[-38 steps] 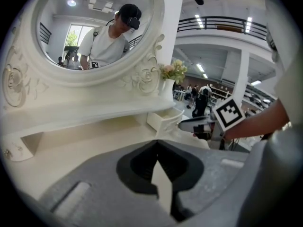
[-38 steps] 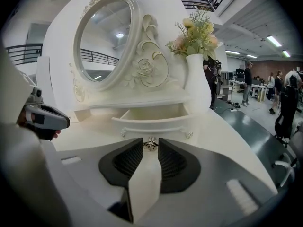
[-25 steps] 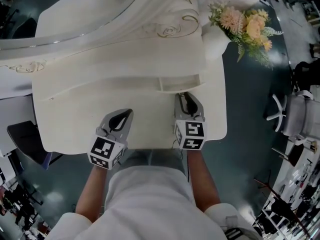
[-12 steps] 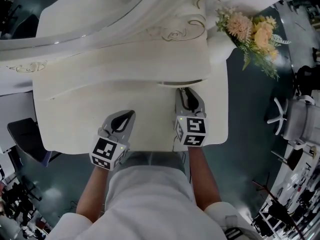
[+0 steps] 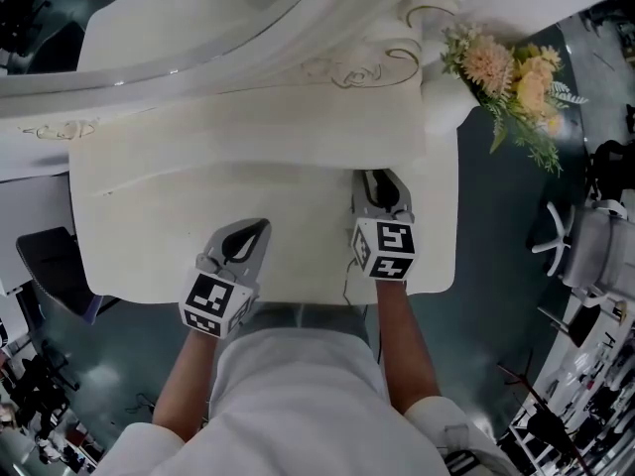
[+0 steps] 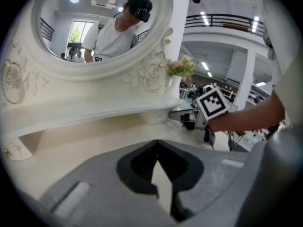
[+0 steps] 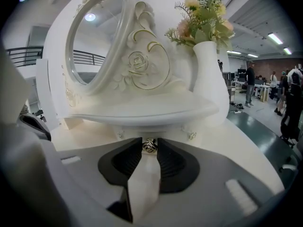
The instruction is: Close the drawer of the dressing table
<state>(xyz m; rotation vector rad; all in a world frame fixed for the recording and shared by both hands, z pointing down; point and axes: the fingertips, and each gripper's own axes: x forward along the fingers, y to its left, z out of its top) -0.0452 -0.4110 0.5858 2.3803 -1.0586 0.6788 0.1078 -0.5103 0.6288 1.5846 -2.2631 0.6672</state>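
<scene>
Presently, the right claw (image 5: 376, 184) is being opened around the drawer knob (image 7: 150, 145); the left claw (image 5: 256, 232) is clenched, empty, over the surface (image 5: 149, 246).

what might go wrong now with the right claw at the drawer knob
The right claw is opening its jaws with the knob between them; backing off before they clear it could drag the drawer open. The vase of flowers stands just beyond the claw, to its right; a sideways swing on the way out might tip it.
</scene>
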